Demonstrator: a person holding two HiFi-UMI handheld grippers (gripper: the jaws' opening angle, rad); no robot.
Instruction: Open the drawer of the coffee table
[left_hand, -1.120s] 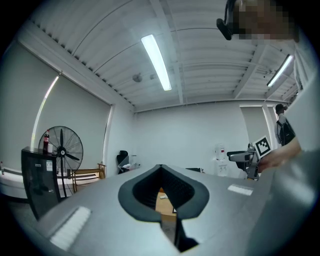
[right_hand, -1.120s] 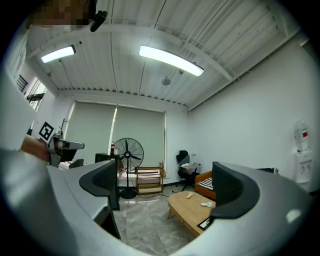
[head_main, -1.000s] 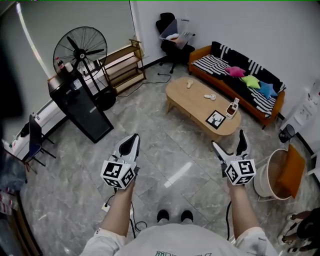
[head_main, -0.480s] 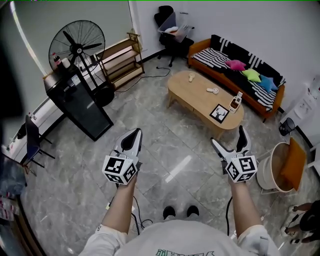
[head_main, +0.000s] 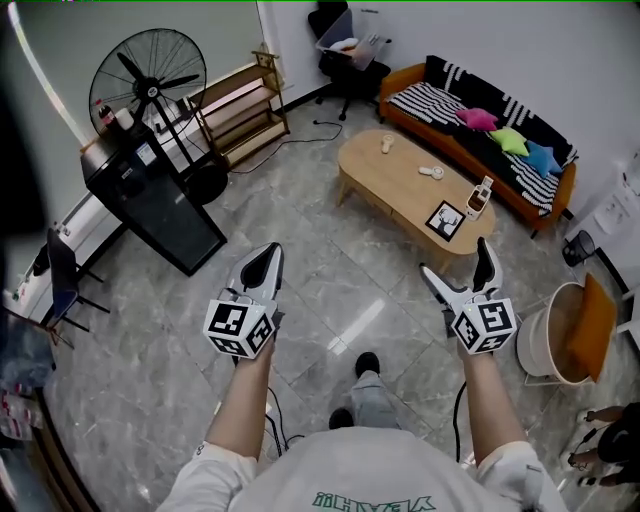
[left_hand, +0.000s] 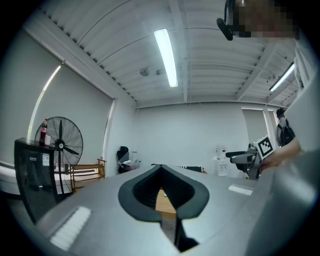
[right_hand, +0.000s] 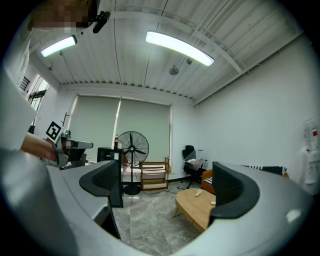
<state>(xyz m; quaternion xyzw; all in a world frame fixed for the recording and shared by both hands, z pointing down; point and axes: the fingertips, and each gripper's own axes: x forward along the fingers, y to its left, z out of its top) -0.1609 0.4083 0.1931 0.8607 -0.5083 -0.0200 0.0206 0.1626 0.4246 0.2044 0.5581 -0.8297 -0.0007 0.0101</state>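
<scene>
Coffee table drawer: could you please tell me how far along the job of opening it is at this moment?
Done: nothing yet. The coffee table shows no drawer pulled out, and it stands well ahead of both grippers.
In hand: nothing. The left gripper is shut and empty, the right gripper is open and empty, and both are held in the air.
Left: get to the table, grip the drawer front, pull it out.

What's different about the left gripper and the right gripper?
The left gripper has its fingers shut together; the right gripper has them spread wide apart. The right gripper is nearer the coffee table than the left gripper. Both hold nothing, and both carry a cube with square markers.
</scene>
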